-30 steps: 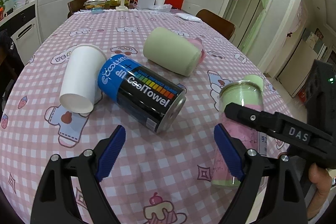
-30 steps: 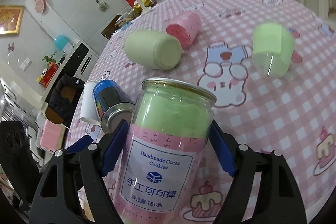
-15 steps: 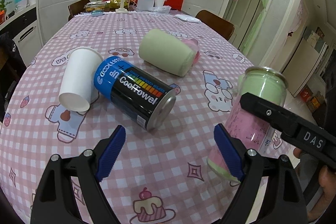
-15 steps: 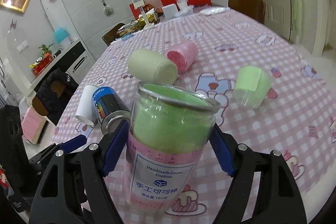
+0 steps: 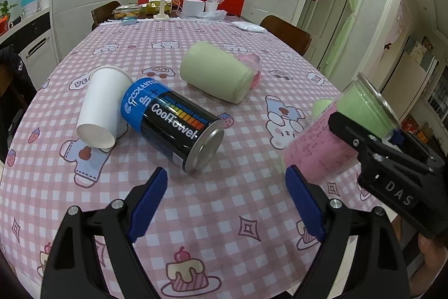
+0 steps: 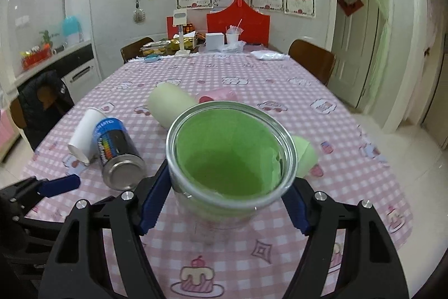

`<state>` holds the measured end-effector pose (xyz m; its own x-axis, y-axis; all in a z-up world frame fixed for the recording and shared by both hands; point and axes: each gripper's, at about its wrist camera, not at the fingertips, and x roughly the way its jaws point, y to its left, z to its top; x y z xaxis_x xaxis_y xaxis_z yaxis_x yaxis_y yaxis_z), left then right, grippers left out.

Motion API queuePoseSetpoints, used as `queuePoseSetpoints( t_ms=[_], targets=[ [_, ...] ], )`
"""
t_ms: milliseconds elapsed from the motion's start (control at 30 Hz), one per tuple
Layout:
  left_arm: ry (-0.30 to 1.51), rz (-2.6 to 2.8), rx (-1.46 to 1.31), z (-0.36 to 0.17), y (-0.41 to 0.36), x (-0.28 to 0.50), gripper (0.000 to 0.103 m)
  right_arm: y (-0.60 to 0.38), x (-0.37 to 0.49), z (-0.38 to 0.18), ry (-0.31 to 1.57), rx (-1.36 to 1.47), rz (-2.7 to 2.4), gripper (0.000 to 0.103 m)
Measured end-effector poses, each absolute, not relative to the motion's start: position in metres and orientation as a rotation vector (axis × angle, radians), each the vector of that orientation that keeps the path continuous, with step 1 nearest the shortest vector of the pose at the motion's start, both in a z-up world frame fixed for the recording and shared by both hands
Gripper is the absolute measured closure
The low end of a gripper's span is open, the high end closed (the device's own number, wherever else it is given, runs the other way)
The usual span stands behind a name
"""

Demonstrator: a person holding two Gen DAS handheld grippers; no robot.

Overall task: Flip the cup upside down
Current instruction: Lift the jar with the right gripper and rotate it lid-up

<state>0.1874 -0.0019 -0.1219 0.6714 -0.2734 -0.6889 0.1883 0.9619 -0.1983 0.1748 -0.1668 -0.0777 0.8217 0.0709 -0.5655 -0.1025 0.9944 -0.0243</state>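
- The cookie jar [image 6: 231, 159] is clamped by the right gripper [image 6: 224, 192] and held tilted above the checked tablecloth [image 6: 280, 91], presumably so it can be turned over.
- The left gripper [image 5: 226, 203] is held spread and empty, apparently kept out of the way.
- A CoolTowel can [image 5: 173, 125] and a white paper cup [image 5: 102, 108] are seen lying nearby.

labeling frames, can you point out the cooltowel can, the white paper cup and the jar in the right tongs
can [image 5: 173, 128], left wrist view, on its black side near the lettering
paper cup [image 5: 102, 100], left wrist view, on its white side wall
jar [image 6: 226, 156], right wrist view, on its green inner lining
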Motion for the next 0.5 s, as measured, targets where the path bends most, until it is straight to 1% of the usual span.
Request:
queuePoseSetpoints(
  t_ms=[200,500],
  targets=[
    [0.797,-0.255,-0.099,-0.123,-0.006,0.187,0.018,-0.162,0.175,-0.084,0.591,-0.121,0.063,0.034],
    [0.798,-0.246,-0.1,-0.124,-0.004,0.188,0.018,-0.159,0.176,-0.089,0.595,-0.132,0.066,0.034]
  ],
)
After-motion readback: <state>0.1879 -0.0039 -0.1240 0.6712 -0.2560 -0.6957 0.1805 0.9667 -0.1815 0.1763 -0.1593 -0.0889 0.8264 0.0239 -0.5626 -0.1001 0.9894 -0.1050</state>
